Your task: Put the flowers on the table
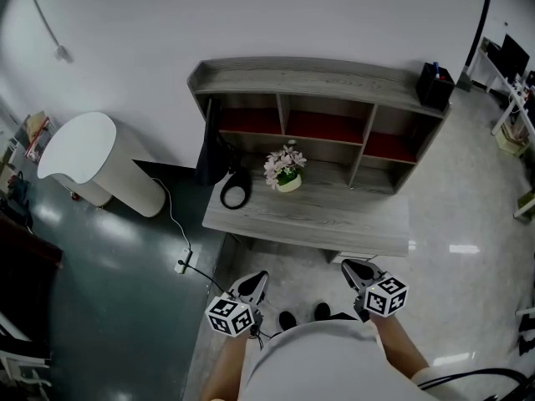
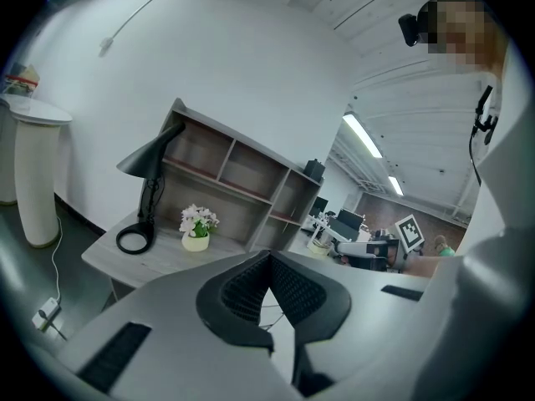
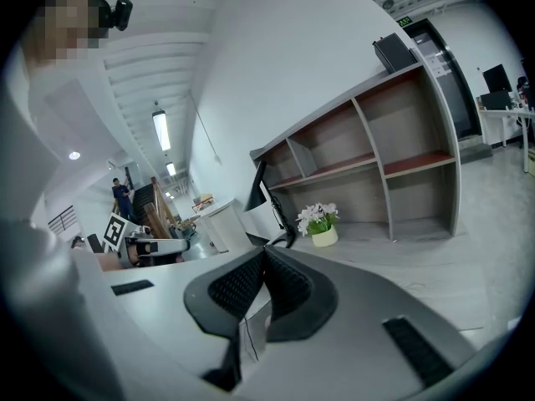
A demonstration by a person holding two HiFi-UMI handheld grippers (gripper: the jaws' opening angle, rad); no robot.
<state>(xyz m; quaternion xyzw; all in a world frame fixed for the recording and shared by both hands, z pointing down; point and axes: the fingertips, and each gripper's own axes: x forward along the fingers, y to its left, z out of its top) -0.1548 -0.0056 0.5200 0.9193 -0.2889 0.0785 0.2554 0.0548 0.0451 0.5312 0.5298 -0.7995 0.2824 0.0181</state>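
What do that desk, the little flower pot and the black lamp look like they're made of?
Desk: grey wood or wood-look laminate with a matte finish; lengthwise grain streaks show.
Flower pot: smooth, pale, plain; ceramic or plastic, I can't tell which.
Lamp: matte black, probably painted metal or plastic, going by the thin stem and ring base.

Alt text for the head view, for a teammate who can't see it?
A small pot of flowers sits on the grey desk beside a black lamp. The left gripper and right gripper, both shut and empty, hover short of the desk's front edge.
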